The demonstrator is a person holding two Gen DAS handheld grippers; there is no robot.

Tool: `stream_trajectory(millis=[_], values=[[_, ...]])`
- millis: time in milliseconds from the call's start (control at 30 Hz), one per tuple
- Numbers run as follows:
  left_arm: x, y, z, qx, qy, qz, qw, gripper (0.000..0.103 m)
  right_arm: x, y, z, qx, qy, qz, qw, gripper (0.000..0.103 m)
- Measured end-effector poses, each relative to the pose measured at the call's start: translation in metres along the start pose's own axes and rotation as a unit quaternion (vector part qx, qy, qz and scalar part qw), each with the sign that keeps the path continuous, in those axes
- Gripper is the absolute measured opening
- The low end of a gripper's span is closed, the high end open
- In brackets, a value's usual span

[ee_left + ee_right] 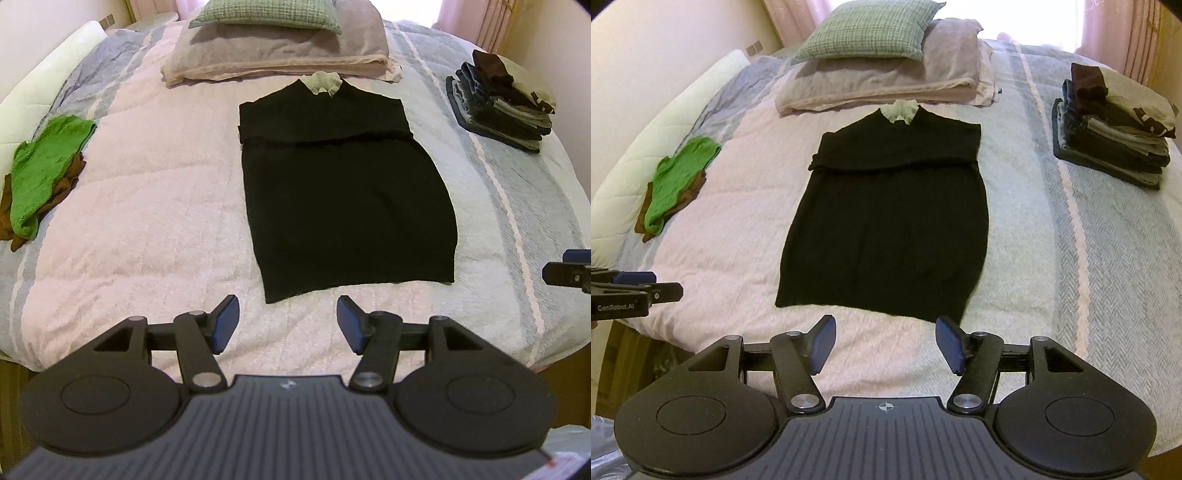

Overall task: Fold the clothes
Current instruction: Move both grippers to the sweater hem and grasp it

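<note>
1. A black garment point(343, 192) with a white collar point(320, 82) lies flat in the middle of the bed point(147, 184). Its collar points to the far end and its hem is near the front edge of the bed.
2. A fold line runs across the garment in its upper part, and the sleeves are not visible at the sides.
3. The left gripper point(287, 325) hovers over the front edge of the bed, just before the hem. Its 2 blue pads are wide apart and hold nothing.
4. The right gripper point(885, 343) hovers also just before the hem, more to the right corner of it. Its pads are wide apart and empty too.
5. A green cloth point(44, 162) lies on a brown cloth point(68, 177) at the left side of the bed, well apart from the garment.
6. A stack of folded clothes point(1115, 136) stands at the far right side of the bed.
7. Behind the collar there are pillows point(886, 77), with a green checked cushion point(871, 29) on top.
</note>
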State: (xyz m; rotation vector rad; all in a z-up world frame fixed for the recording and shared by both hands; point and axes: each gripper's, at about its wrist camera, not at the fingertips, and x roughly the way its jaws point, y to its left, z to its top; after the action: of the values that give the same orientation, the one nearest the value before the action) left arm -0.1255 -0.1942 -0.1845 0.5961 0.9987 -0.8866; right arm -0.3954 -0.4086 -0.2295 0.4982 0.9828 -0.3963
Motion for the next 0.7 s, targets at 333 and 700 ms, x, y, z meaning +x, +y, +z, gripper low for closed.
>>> stream_trajectory(millis=[333, 700], values=[[0.087, 0.032, 0.003, -0.072, -0.005, -0.068, 0.9951, 0.063, 0.061, -0.069, 0.014, 0.031, 0.023, 0.051, 0.998, 0.058], [0.259, 0.077, -0.01, -0.169, 0.03, -0.126, 0.9771, 0.062, 0.209, -0.178, 0.0, 0.11, 0.065, 0.114, 0.985, 0.058]])
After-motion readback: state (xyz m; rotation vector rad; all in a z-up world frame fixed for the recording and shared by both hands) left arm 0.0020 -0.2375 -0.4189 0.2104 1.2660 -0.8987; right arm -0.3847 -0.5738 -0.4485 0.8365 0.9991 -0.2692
